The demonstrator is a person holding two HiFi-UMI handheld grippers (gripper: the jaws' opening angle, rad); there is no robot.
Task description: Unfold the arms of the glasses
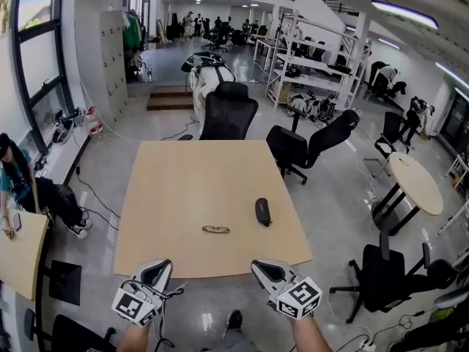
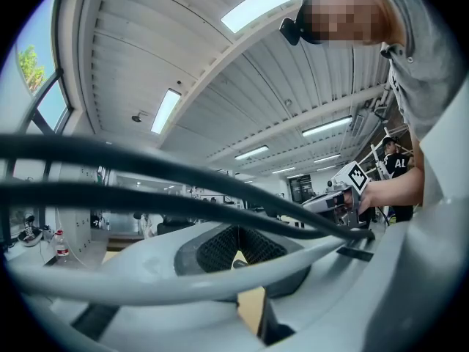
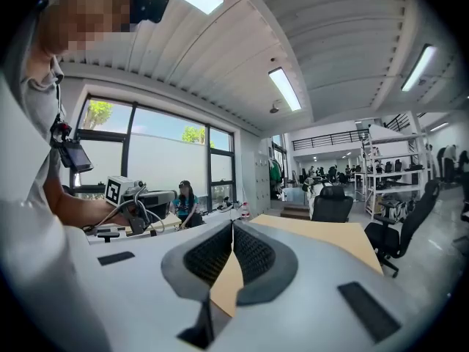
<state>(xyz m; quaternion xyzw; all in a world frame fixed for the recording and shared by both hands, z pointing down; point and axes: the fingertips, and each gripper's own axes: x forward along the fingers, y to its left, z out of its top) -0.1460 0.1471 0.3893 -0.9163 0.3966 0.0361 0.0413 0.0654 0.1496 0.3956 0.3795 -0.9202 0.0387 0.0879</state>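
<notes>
Folded dark-framed glasses [image 1: 215, 229] lie on the light wooden table [image 1: 183, 189], a little in front of its middle. Both grippers hang below the table's near edge, well short of the glasses. My left gripper [image 1: 154, 271] is shut, its ribbed pads [image 2: 220, 248] meeting with nothing between them. My right gripper [image 1: 268, 271] is shut too, its pads [image 3: 253, 254] touching at the tips, empty. In the right gripper view the tabletop [image 3: 322, 237] stretches ahead; the glasses do not show there.
A dark glasses case [image 1: 262, 211] lies right of the glasses. Black office chairs [image 1: 229, 112] stand at the table's far end and right [image 1: 311, 145]. A round table [image 1: 414, 182] is at the right. A person [image 1: 18, 178] sits at the left.
</notes>
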